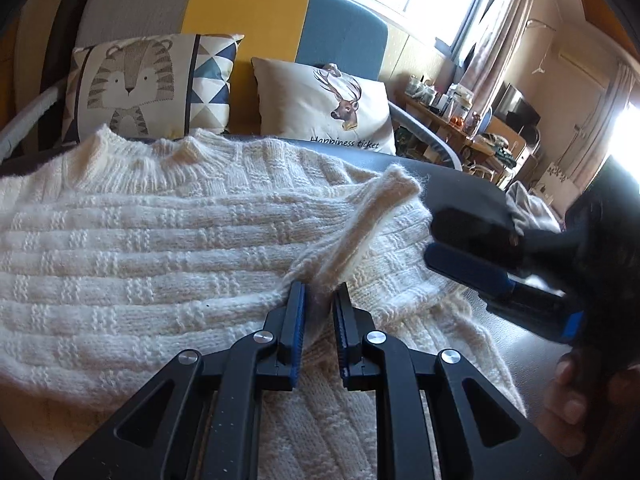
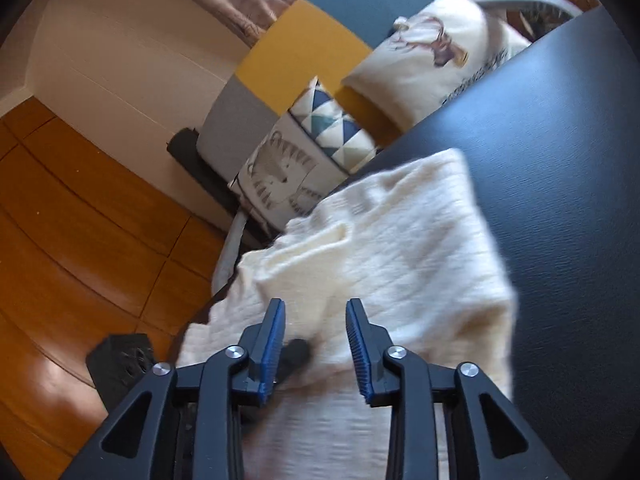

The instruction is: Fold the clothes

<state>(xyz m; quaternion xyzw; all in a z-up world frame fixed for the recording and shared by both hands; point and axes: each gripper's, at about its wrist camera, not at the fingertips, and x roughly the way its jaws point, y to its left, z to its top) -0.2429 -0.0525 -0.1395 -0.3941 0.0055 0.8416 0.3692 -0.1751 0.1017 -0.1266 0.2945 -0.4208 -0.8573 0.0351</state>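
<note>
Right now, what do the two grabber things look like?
Both match. The left gripper has black plastic arms with triangle-shaped cut-outs, round silver bolts at the joints, and two flat fingers lined with ridged blue pads. The right gripper is built the same way: black frame, silver bolts, blue ridged pads. No cables or writing show. A bare hand holds the right one.

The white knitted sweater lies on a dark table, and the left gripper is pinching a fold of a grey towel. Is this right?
Not quite. The left gripper pinches a fold of the white knitted sweater itself, not a grey towel, as the left wrist view shows. The sweater does lie on the dark table.
</note>
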